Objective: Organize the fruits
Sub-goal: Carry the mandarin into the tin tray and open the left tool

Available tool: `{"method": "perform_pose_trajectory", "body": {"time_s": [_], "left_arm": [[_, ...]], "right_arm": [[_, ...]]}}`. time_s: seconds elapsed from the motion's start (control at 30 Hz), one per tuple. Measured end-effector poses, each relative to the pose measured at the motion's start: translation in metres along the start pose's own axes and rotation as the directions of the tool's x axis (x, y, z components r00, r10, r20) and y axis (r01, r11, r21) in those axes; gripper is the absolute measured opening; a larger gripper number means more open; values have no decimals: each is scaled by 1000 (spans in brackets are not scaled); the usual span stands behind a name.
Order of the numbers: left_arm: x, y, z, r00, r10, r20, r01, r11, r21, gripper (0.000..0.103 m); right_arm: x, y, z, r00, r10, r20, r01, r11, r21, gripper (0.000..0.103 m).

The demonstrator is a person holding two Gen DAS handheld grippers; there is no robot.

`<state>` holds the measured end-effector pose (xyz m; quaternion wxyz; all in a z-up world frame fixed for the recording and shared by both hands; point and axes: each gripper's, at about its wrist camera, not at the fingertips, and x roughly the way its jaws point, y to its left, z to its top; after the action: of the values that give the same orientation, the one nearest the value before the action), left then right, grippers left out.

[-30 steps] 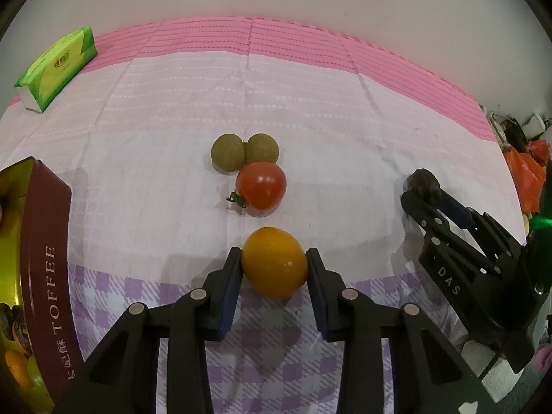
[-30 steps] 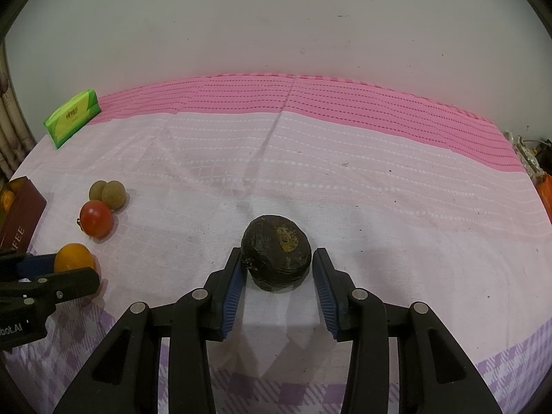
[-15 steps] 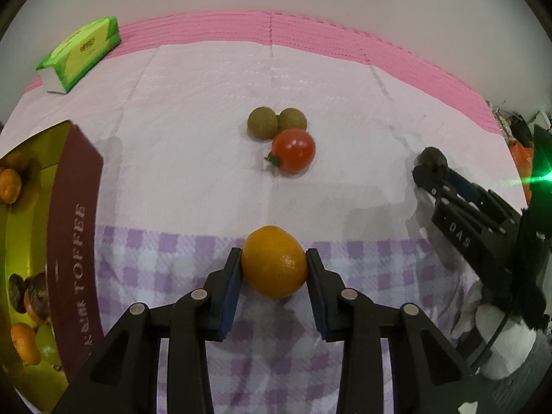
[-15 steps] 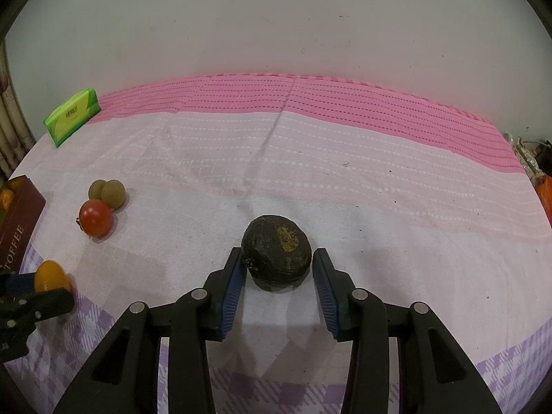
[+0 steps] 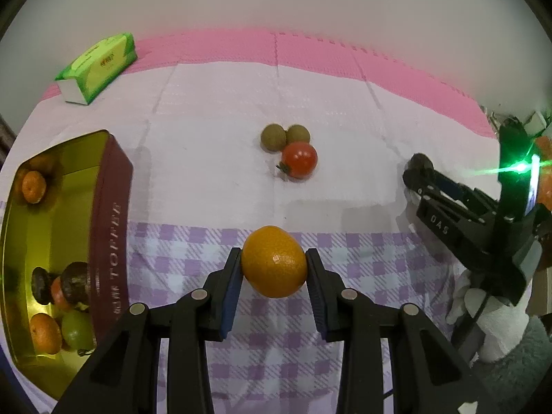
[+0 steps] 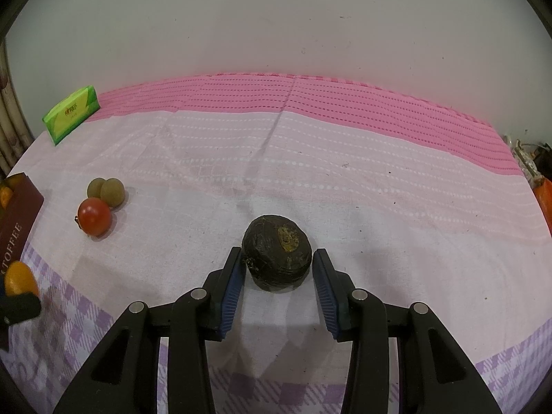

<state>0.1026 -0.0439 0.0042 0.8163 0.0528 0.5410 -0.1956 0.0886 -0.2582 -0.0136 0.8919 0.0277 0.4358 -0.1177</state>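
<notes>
Home setting: pink-and-lilac checked cloth (image 6: 345,158) over table, tissue pack (image 5: 98,66), toffee tin (image 5: 110,227), plain wall (image 6: 276,27).

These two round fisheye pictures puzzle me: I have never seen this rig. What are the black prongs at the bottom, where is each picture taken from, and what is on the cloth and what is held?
No robot: a person carries a hand-held gripper in each hand, each with a camera looking along its two fingers. One picture is from the left hand-held gripper, clamped on an orange lifted above the cloth. The other is from the right hand-held gripper: a dark round fruit sits on the cloth between its pads, with a gap visible on the right, so it looks ungripped. A tomato touches two small brown-green fruits. At the left, a toffee tin already holds several fruits. A green tissue pack lies far back.
</notes>
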Motion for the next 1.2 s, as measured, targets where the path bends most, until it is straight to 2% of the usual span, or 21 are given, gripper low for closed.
{"method": "perform_pose_trajectory", "body": {"time_s": [0.3,0.6,0.97,1.2], "left_arm": [[-34,21,12,998,2,63,1,999,-39,33],[-63,67,21,988,89,130,-79,994,-81,33],[-64,139,19,972,209,104,-185,963,-197,33],[-55,170,13,972,230,50,-211,945,-251,33]], "right_arm": [[0,0,-1,1000,-1,1,1,1000,0,43],[0,0,-1,1000,-2,1,2,1000,0,43],[0,0,0,1000,-4,1,4,1000,-2,43],[0,-1,-1,1000,-5,1,5,1000,-3,43]]}}
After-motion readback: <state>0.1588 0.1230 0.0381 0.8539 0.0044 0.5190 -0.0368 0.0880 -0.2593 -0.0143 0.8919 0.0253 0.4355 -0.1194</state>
